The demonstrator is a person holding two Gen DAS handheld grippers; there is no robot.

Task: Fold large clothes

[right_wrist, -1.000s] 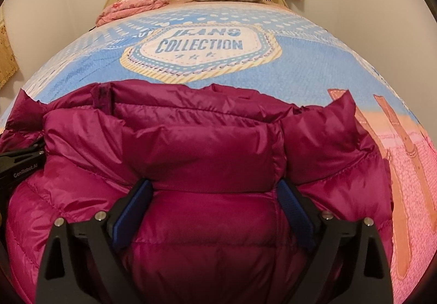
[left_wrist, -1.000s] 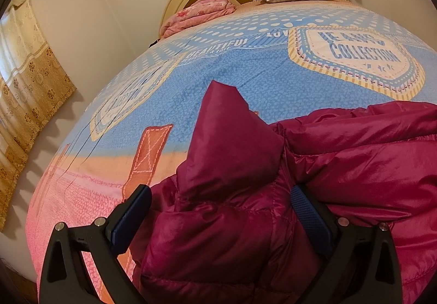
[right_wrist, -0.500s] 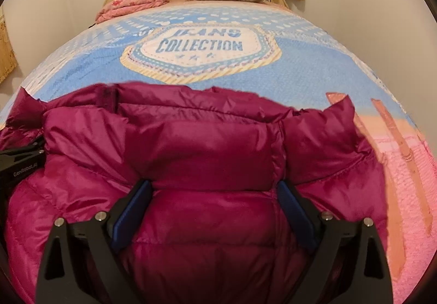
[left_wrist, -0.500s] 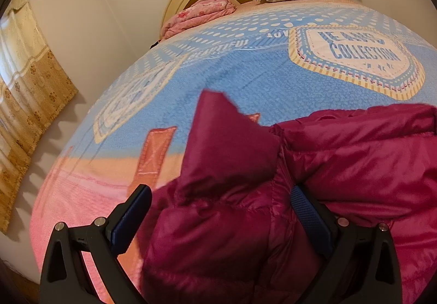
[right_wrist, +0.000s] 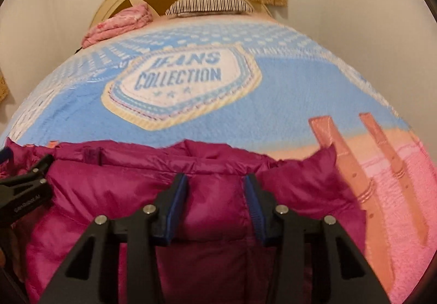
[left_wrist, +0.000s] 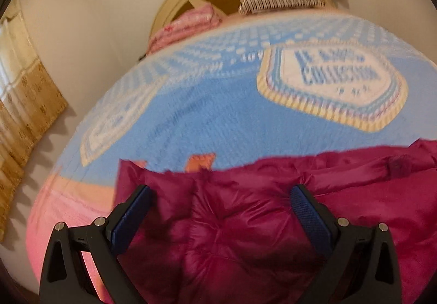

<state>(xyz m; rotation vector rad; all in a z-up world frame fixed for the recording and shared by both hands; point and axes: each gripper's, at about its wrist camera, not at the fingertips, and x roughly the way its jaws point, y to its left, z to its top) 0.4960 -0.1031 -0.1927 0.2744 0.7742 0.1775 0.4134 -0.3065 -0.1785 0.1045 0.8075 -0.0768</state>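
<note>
1. Nearest, my right gripper (right_wrist: 215, 205) has its jaws partly closed around a puffy ridge of the magenta down jacket (right_wrist: 114, 200), the pads pressing its sides; whether the bite is firm I cannot tell.
2. Beside it, my left gripper (left_wrist: 218, 211) stands wide open over the jacket's left part, gripping nothing.
3. I'd close the left jaws on an equal fold before lifting, so both sides rise level and the slippery shell doesn't slide out.
4. Beyond, the jacket lies bunched at the near end of the blanket (right_wrist: 286, 101); the striped pillow (right_wrist: 210, 4) sits far off.
</note>
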